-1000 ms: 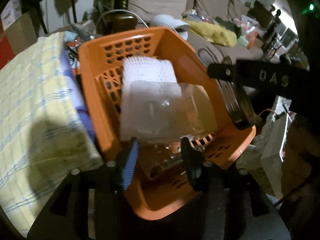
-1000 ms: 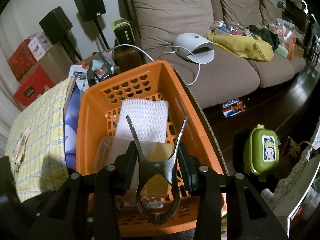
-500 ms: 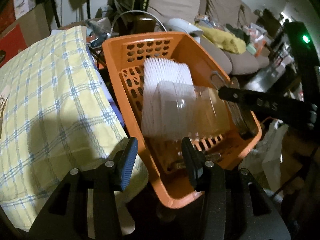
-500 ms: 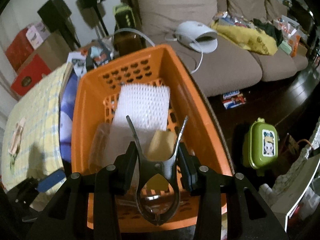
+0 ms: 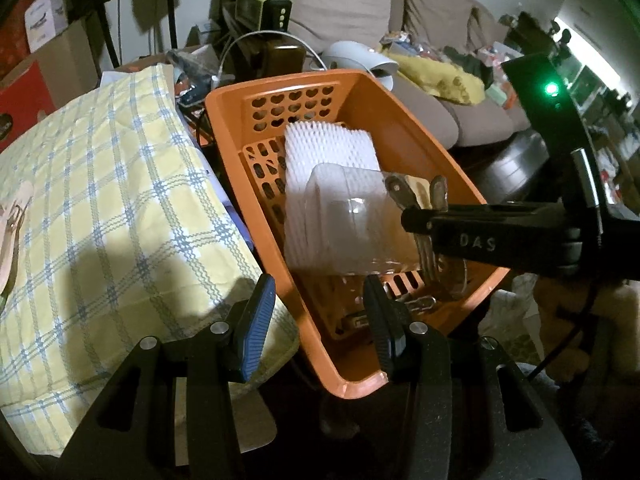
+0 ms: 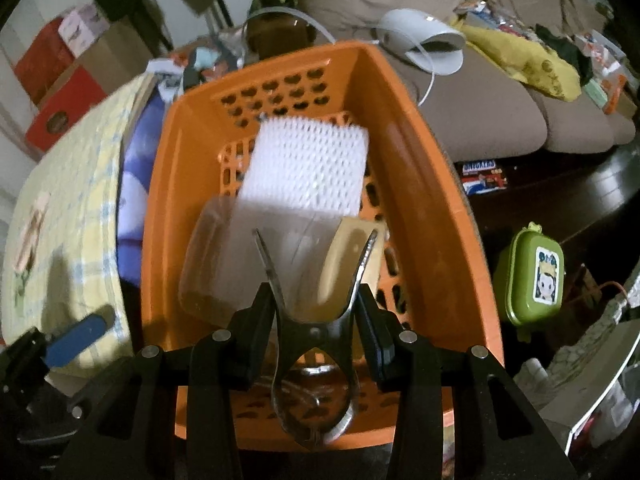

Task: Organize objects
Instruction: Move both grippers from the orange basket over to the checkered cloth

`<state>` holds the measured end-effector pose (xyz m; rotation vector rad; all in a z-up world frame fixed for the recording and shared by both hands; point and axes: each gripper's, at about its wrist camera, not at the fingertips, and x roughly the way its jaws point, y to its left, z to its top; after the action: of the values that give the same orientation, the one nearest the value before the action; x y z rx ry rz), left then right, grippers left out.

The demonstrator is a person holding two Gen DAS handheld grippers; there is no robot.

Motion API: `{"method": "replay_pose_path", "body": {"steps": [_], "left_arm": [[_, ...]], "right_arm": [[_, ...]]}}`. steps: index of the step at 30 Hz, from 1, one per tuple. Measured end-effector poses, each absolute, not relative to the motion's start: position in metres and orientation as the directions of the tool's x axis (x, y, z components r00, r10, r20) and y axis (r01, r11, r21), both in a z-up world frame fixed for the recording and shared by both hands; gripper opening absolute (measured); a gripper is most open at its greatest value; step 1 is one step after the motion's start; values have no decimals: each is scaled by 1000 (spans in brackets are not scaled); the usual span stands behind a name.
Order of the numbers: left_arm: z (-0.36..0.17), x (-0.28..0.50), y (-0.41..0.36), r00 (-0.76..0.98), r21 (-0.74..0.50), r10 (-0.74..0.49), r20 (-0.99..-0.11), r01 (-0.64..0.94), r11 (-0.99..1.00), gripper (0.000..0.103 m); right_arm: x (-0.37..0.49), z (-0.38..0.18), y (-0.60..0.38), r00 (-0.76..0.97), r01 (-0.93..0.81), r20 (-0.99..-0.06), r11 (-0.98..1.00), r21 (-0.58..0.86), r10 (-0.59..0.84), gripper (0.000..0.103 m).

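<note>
An orange plastic basket point(image 5: 280, 84) point(image 6: 420, 160) holds a white foam net point(image 5: 328, 148) point(image 6: 308, 164), a clear plastic container point(image 5: 344, 224) point(image 6: 216, 264) and a pale yellow piece beside it. My right gripper point(image 6: 314, 308) is shut on a metal spring clamp point(image 6: 316, 344), whose two arms splay upward. It hangs low over the basket's near end. In the left wrist view one of its fingers point(image 5: 480, 240) reaches in from the right with the clamp point(image 5: 430, 256). My left gripper point(image 5: 318, 300) is open and empty, above the basket's near left rim.
A yellow checked cloth point(image 5: 100, 200) point(image 6: 72, 208) lies against the basket's left side. Behind is a brown sofa point(image 6: 480, 112) strewn with a white device and clutter. A green lunch box point(image 6: 532, 276) sits on the dark floor to the right. Cardboard boxes and speakers stand at the back left.
My right gripper has sunk toward the basket with the clamp. My left gripper has drawn back to the left, off the basket's middle, so more checked cloth shows.
</note>
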<state>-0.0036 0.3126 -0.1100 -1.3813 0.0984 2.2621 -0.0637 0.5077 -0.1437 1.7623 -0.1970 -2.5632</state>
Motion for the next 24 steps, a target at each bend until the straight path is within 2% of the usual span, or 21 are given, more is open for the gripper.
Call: {"method": "replay_pose_path", "body": {"steps": [8,13,24], "left_arm": [[-111,-2,315,-370,-183,365,-855,-443,-878,43],[-109,-3,310,-376,-186,365,-851,-435,-881,43],[-100,-7,295,-393,-186,365,-844,-423,-887,43]], "right_arm": [[-64,-146,509,-353,-67,-933,-993,100,-70,42],[-65,-141,511,-367,-85,-929,-993,82,-45,55],[-66,-132,513,-411,-92,-911,-993,69,-25,59]]}}
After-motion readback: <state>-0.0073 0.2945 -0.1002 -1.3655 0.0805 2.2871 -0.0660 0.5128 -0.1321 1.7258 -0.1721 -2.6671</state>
